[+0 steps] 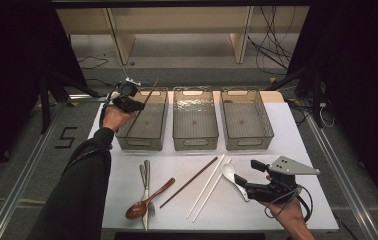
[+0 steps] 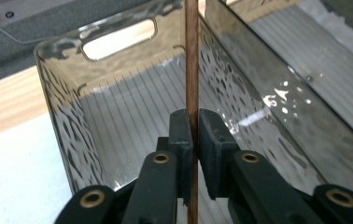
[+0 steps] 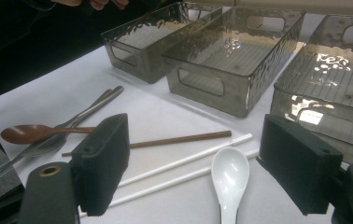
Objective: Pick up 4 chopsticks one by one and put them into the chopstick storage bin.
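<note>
A brown chopstick point(image 2: 192, 56) stands tilted in the left clear bin point(image 2: 67, 140). It passes between the pads of my left gripper point(image 2: 195, 135), with a thin gap showing beside the right pad. From above, that gripper point(image 1: 127, 100) is at the bin's point(image 1: 139, 142) left rim, and the chopstick point(image 1: 144, 102) leans up toward the far end. My right gripper point(image 1: 247, 176) hovers open low over the table's front right, its jaws wide on either side of a white ceramic spoon point(image 3: 229, 175), without touching it.
Two more clear bins, the middle one point(image 1: 195, 142) and the right one point(image 1: 249, 141), stand in the row. On the table in front lie a second brown chopstick point(image 1: 188, 182), two white chopsticks point(image 1: 209, 187), a wooden spoon point(image 1: 147, 200) and a metal fork and knife point(image 1: 146, 180).
</note>
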A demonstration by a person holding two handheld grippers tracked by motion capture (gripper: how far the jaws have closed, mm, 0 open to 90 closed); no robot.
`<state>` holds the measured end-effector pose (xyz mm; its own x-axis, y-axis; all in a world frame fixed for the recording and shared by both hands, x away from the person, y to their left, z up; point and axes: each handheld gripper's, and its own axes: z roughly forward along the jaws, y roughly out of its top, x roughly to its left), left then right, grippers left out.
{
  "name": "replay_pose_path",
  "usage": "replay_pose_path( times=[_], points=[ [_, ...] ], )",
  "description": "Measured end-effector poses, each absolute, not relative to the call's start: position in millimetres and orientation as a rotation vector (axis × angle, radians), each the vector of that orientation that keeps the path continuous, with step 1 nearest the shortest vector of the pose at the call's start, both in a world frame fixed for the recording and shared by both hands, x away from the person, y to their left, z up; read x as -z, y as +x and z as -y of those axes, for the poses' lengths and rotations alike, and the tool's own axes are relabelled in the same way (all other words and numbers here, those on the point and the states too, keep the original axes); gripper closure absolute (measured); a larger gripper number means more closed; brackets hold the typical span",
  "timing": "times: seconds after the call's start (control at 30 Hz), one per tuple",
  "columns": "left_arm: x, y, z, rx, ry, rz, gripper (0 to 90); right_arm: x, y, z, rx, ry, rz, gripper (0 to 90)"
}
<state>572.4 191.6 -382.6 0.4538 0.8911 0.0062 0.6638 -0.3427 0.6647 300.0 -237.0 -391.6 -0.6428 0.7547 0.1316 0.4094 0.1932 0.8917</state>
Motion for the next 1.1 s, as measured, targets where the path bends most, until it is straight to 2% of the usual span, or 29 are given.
replay_pose_path(
  times=[0.23,0.47,0.7,1.1],
  points=[
    [376,561,-186,-0.393,2.104,-1.287,53.9,392,300,237,-1.433,1.104,-2.139,25.3],
    [361,527,-173,-0.302,2.103,-1.211,35.0,392,300,236,-1.427,1.101,-2.142,25.3],
    [357,489,-163,-0.234,2.108,-1.126,28.4,392,300,236,-1.425,1.102,-2.140,25.3],
    [364,448,-127,-0.164,2.284,-1.044,22.6,391,299,236,-1.428,1.091,-2.139,25.4]
  ],
)
